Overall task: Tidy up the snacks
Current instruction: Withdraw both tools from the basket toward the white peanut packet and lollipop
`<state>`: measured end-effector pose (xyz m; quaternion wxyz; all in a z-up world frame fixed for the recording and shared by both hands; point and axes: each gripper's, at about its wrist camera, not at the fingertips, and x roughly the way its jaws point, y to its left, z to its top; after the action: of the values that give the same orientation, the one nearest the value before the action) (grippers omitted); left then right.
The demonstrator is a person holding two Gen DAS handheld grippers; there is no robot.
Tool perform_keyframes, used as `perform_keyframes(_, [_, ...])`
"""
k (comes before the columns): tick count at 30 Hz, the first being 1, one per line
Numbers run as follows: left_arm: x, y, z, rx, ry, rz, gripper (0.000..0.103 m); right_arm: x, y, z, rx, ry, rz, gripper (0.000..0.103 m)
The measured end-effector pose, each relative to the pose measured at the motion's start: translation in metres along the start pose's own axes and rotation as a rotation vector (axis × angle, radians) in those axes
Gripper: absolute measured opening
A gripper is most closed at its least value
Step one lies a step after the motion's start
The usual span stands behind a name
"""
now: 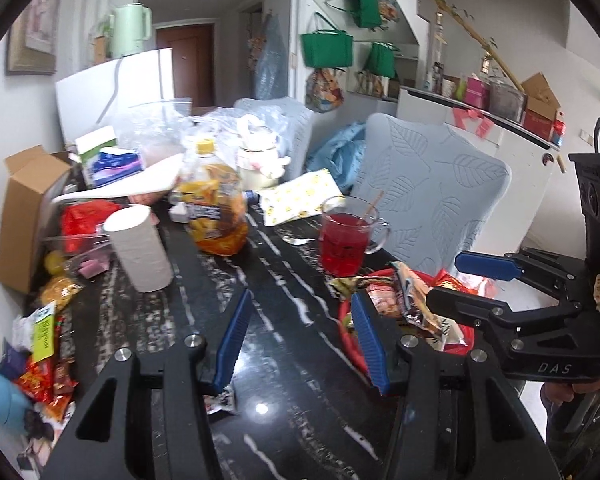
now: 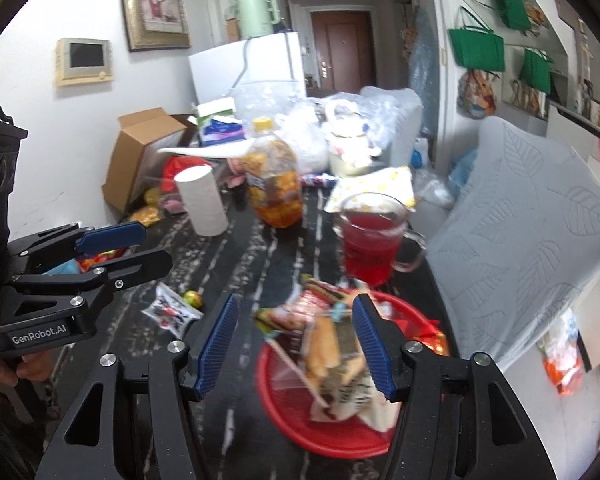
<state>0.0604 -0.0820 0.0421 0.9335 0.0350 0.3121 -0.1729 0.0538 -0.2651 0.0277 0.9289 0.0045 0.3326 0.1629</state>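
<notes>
Snack packets (image 2: 332, 344) piled in red basket (image 2: 340, 436) on counter (image 1: 284, 288). Right claw (image 2: 296, 344) hovers over them, jaws apart, gripping nothing. Left claw (image 1: 300, 344) half-open, empty, just left of basket.

A round red plastic basket (image 2: 300, 420) sits on the near right part of the black white-veined marble table (image 1: 292, 408), with crinkly snack packets (image 2: 336, 356) piled in it. Behind it stands a clear glass mug of red drink (image 2: 374, 236). Further back, left of the mug, stand a clear plastic bottle of amber drink (image 2: 276, 184) and a white paper roll (image 2: 202, 202).
</notes>
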Motion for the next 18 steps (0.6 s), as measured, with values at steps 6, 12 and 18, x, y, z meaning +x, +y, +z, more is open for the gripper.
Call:
perform_keyframes(6, [-0.022, 0.019, -0.008, -0.036, -0.019, 0.061, 0.059, -0.001, 0.027, 0.004, -0.027, -0.016, 0.049, 0.062])
perform_keyframes(12, [-0.032, 0.036, -0.018, -0.065, -0.006, 0.107, 0.059, 0.003, 0.053, 0.005, -0.054, -0.027, 0.083, 0.066])
perform_keyframes(18, [-0.039, 0.053, -0.032, -0.092, 0.012, 0.142, 0.059, 0.014, 0.071, 0.002, -0.065, -0.026, 0.107, 0.069])
